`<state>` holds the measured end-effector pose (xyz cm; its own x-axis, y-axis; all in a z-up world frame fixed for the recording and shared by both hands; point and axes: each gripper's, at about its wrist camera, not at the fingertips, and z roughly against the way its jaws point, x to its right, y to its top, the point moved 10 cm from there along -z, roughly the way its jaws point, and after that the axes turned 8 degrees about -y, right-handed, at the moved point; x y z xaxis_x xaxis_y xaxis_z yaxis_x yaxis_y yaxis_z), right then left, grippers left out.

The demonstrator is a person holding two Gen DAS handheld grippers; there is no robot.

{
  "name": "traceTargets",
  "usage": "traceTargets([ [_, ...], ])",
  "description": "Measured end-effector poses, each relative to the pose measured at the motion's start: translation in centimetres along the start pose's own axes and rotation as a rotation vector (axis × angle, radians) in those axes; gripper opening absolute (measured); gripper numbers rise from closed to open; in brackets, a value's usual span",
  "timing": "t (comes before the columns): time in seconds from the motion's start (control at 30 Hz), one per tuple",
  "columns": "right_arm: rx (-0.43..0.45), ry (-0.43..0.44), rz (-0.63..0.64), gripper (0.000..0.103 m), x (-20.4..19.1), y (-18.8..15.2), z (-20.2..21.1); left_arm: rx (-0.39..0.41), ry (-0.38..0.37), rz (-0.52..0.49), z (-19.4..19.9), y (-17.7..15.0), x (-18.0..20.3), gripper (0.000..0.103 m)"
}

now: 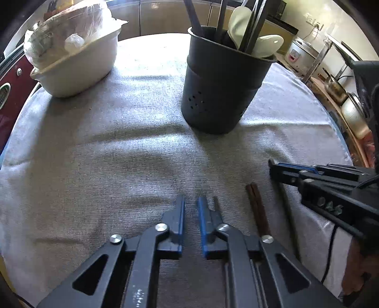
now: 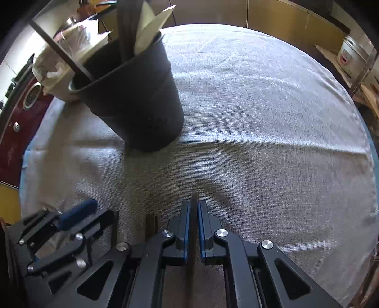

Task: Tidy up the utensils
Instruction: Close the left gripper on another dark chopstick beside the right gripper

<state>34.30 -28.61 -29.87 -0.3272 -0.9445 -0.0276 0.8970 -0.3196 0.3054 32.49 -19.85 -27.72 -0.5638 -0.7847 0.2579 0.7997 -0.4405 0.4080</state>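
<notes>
The right gripper (image 2: 194,208) is clenched on a thin dark utensil handle (image 2: 194,201), blue pads pressed to both sides, the stick running back between the fingers and its tip poking just past them, low over the grey woven cloth (image 2: 260,118) covering the table. The left gripper (image 1: 190,206) hangs w/ jaws apart, nothing between the pads, just above the cloth. Beside it to the right lie a pair of brown wooden chopsticks (image 1: 257,203), side by side on the cloth (another thin dark stick (image 1: 215,202) shows next to the left gripper's right finger). The black perforated cylindrical utensil holder (image 1: 220,90) stands upright farther back, approx. mid-table, holding dark handles and pale plastic spoons (image 1: 239,21). A white oval tub (image 1: 78,68) w/ plastic-wrapped contents sits at the back left, well apart from the holder.
</notes>
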Motion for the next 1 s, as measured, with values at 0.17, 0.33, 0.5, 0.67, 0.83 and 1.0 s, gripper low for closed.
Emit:
traceTargets([
  [0.17, 0.076, 0.086, -0.038, 0.006, 1.0, -0.7, 1.9, 0.051, -0.049, 0.048, 1.0, -1.6, -1.2, 0.0],
  [0.33, 0.131, 0.115, -0.052, 0.006, 2.3, -1.3, 4.5, 0.087, -0.045, 0.062, 2.5, -3.2, -2.2, 0.0],
  [0.5, 0.154, 0.127, -0.065, 0.006, 4.3, -1.8, 5.1, 0.051, -0.135, 0.09, 2.5, -3.3, -1.9, 0.0],
  [0.67, 0.133, 0.127, -0.058, 0.006, 4.1, -2.6, 4.6, -0.02, -0.171, 0.125, 2.0, -3.1, -0.7, 0.001],
  [0.83, 0.131, 0.136, -0.059, 0.006, 4.2, -2.6, 4.5, -0.086, -0.155, 0.144, 1.2, -2.6, 0.7, 0.03],
  [1.0, 0.122, 0.14, -0.06, 0.006, 4.5, -2.6, 4.2, -0.145, -0.089, 0.154, 0.3, -2.5, 1.3, 0.035],
])
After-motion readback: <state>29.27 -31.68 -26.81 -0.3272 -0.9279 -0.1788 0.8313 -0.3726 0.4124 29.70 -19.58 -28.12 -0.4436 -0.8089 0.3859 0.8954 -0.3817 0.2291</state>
